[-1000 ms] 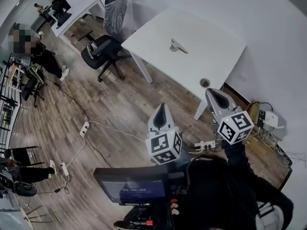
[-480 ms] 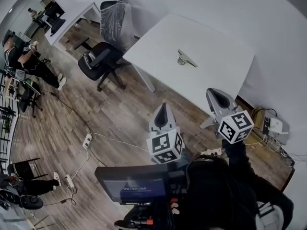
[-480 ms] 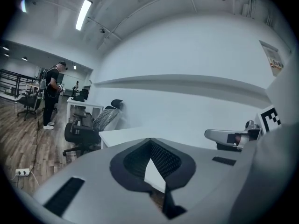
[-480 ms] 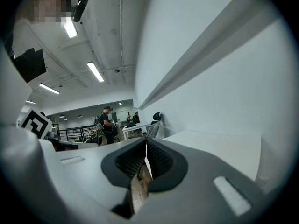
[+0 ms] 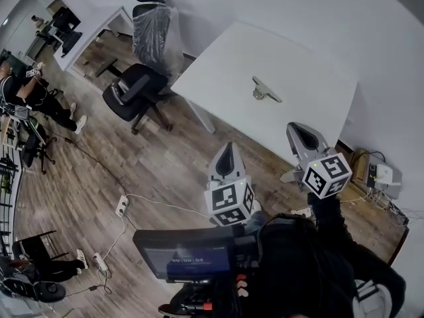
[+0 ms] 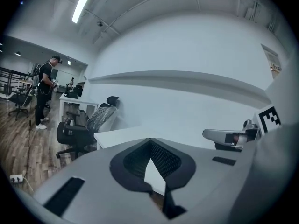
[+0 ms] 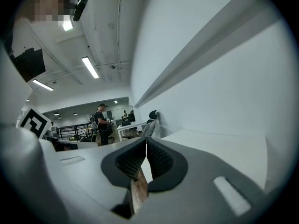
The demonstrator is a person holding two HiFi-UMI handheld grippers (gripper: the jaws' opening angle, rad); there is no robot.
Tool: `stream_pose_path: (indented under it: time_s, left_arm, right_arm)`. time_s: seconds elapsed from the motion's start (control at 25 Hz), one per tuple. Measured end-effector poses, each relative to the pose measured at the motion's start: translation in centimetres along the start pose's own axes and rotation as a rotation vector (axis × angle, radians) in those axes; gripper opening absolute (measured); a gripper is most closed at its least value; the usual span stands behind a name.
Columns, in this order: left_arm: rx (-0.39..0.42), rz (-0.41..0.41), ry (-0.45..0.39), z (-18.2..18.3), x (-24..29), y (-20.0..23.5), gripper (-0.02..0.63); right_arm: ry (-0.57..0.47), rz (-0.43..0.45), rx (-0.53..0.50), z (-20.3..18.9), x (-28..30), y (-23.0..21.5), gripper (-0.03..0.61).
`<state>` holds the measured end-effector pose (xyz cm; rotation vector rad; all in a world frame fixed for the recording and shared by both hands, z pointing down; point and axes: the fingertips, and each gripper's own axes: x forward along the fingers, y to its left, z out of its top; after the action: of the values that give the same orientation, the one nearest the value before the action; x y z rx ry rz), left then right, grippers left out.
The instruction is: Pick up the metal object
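Metal object [image 5: 265, 90] lies on white table [image 5: 222, 71].

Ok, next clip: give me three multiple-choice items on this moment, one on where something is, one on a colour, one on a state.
1. Where does the metal object lie?
A. on the floor
B. on the table
C. on the black chair's seat

2. What colour is the table top?
A. white
B. black
C. wood brown

3. How do the tongs of the right gripper stand?
A. wide apart
B. closed on the metal object
C. closed together, with nothing between them

Answers: 1 B, the head view shows it lying on the table top; 2 A, the top is plain white in the head view; 3 C, the right gripper view shows the pads meeting with nothing held.
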<state>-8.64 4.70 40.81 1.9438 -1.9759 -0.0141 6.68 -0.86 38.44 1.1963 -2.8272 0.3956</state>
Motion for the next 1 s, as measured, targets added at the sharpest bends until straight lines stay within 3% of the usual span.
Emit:
stream_pose_path:
  time_s: [0.28, 0.64, 1.0]
  left_arm:
    - [-0.005, -0.025, 0.011, 0.0, 1.4, 0.0, 0.000]
    - [-0.015, 0.009, -0.004, 1.5, 4.8, 1.4, 0.000]
    - [0.011, 0.018, -0.020, 5.4, 11.4, 1.2, 0.000]
  right_arm:
    - [0.029, -0.021, 0.000, -0.6, 0.9, -0.8, 0.003]
    - [0.029, 0.013, -0.019, 0.7, 5.0, -2.4, 0.003]
    - [0.061, 0.027, -0.058, 2.0, 11.0, -6.5, 0.003]
